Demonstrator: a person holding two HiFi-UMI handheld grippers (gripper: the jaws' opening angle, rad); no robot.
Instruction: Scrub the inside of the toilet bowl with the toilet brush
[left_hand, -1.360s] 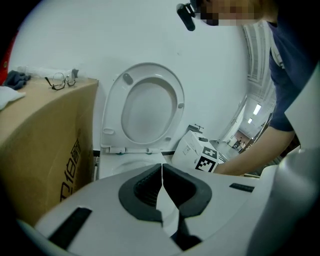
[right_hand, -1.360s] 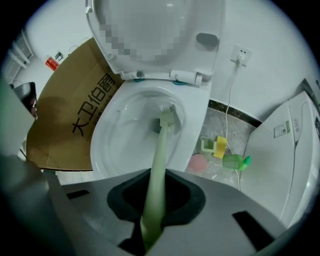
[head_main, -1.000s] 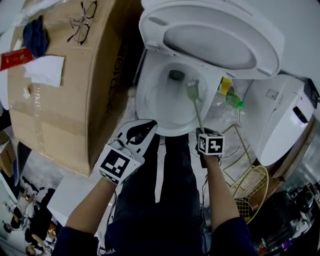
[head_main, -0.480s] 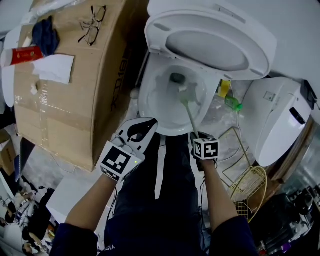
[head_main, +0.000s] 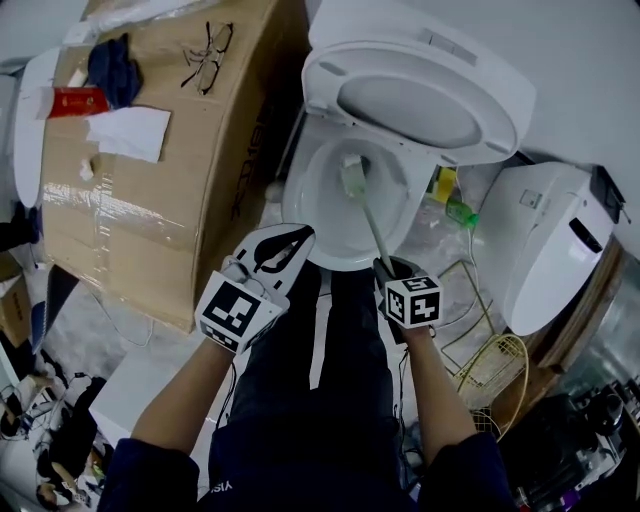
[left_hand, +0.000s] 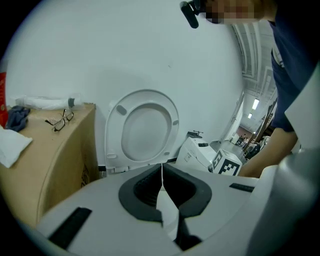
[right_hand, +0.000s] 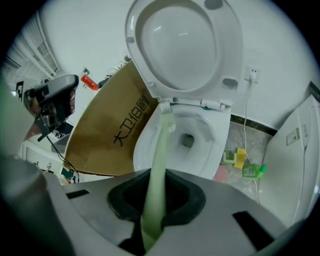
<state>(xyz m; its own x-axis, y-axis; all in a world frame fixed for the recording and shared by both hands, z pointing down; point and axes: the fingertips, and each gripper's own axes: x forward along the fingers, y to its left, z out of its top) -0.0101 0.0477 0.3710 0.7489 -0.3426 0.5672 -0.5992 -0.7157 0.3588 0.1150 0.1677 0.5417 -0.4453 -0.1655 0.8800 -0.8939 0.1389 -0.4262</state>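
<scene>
The white toilet bowl (head_main: 325, 205) stands open with its lid (head_main: 420, 95) raised. My right gripper (head_main: 385, 268) is shut on the pale green toilet brush handle (head_main: 370, 228) at the bowl's near rim. The brush head (head_main: 352, 176) is down inside the bowl, near the drain. In the right gripper view the handle (right_hand: 157, 165) runs out between the jaws to the bristles (right_hand: 166, 114) over the bowl (right_hand: 150, 145). My left gripper (head_main: 290, 243) hovers just left of the bowl's front, shut and holding nothing. Its jaws meet in front of the lid (left_hand: 145, 125).
A large cardboard box (head_main: 150, 170) stands close on the toilet's left, with glasses (head_main: 207, 55), a blue cloth and tissue on top. Another white toilet unit (head_main: 555, 240) is on the right. A green bottle (head_main: 460, 211) and a wire basket (head_main: 490, 375) lie on the floor between.
The brush head has swept from the bowl's right side leftward to the drain area, and my right gripper shifted slightly left with it. The left gripper has stayed shut by the bowl's front.
</scene>
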